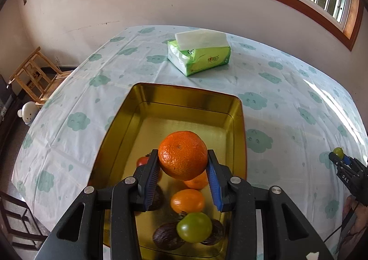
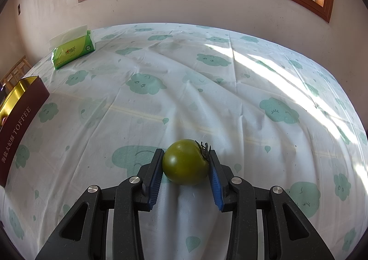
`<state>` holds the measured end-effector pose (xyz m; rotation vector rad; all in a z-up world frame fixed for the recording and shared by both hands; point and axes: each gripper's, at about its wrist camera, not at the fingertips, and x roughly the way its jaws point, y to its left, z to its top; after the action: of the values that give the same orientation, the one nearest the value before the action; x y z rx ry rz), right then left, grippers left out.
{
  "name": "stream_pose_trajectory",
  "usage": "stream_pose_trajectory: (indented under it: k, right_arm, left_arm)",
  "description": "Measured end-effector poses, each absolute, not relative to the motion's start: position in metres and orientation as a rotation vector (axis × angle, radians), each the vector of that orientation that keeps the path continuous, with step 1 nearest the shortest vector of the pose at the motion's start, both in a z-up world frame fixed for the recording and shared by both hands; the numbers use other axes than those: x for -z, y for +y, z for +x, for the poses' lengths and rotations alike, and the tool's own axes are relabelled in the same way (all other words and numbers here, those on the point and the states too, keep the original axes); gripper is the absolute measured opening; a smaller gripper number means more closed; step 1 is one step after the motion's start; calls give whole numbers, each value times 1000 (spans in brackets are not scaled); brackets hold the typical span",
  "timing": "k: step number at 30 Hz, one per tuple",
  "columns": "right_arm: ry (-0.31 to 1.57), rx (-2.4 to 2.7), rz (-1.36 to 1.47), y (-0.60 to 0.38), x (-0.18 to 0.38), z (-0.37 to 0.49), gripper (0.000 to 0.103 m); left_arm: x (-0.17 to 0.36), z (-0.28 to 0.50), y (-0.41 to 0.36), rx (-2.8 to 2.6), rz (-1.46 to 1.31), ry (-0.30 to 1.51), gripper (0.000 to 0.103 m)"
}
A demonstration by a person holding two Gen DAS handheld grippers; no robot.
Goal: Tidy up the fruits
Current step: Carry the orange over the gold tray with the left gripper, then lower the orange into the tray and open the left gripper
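My left gripper point(image 1: 183, 159) is shut on a large orange point(image 1: 182, 154) and holds it above the gold tin point(image 1: 191, 96). Inside the tin lie a smaller orange point(image 1: 187, 201), a second orange point(image 1: 197, 181) partly hidden, a green tomato point(image 1: 194, 227), a red tomato point(image 1: 142, 161) and dark wrinkled fruits point(image 1: 166, 235). My right gripper point(image 2: 186, 161) is shut on a green tomato point(image 2: 185, 162) with a stem, low over the tablecloth. It also shows at the right edge of the left wrist view point(image 1: 339, 154). The tin's maroon wall point(image 2: 20, 131) sits at far left.
A green tissue pack point(image 1: 199, 52) lies beyond the tin, also in the right wrist view point(image 2: 73, 49). The table carries a white cloth with green clouds point(image 2: 207, 98). A wooden chair point(image 1: 34, 73) and a white object point(image 1: 27, 112) stand left of the table.
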<state>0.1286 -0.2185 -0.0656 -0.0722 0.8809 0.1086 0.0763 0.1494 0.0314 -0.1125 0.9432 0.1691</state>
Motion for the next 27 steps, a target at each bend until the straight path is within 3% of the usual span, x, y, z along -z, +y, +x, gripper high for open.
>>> stream_pose_trajectory:
  k: [9, 27]
  right_arm:
    - [881, -108, -72, -219, 66, 129, 39]
    - [881, -108, -73, -218, 66, 128, 39]
  left_arm:
    - [-22, 62, 181, -195, -137, 983, 36]
    - [5, 49, 169, -130, -109, 1041, 36]
